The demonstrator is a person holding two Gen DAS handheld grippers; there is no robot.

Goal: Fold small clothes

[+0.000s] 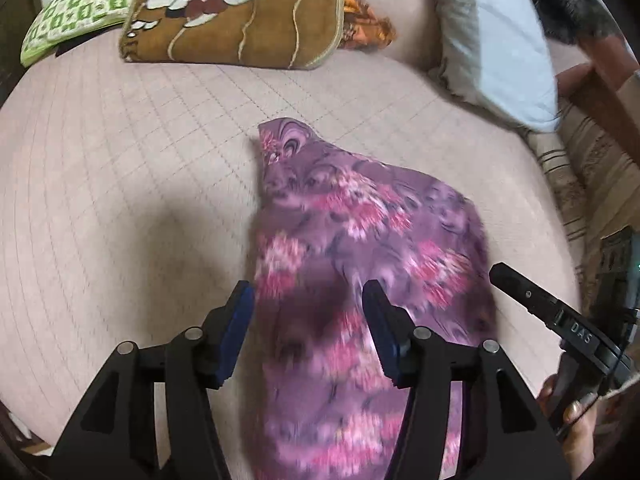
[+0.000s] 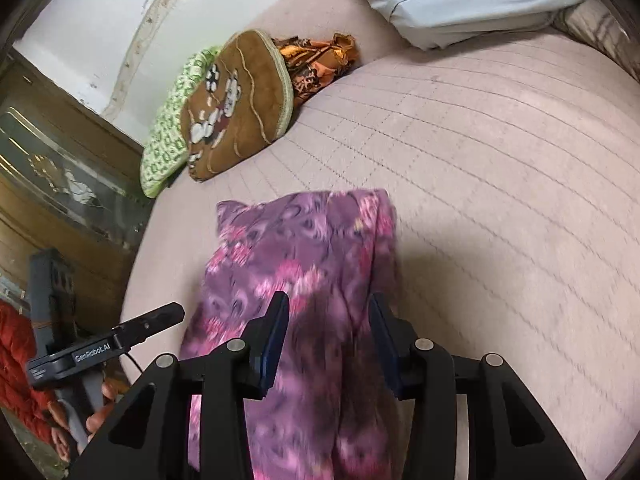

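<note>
A purple garment with pink flowers (image 1: 360,208) lies folded lengthwise on the pale quilted bed cover (image 1: 120,180). My left gripper (image 1: 307,288) hovers over the garment's near left edge, jaws apart, and the blue pads do not press on the cloth. In the right wrist view the same garment (image 2: 304,236) runs under my right gripper (image 2: 330,298), which is also open with cloth showing between its fingers but not pinched. One finger of the right gripper (image 1: 516,284) shows at the garment's right side. A finger of the left gripper (image 2: 160,318) shows at its left.
At the far end of the bed lie a brown teddy-bear cushion (image 1: 240,12), a green patterned cushion (image 1: 76,8) and an orange cloth (image 1: 364,24). A light blue pillow (image 1: 508,48) sits at the back right. A wooden cabinet (image 2: 60,160) stands beside the bed.
</note>
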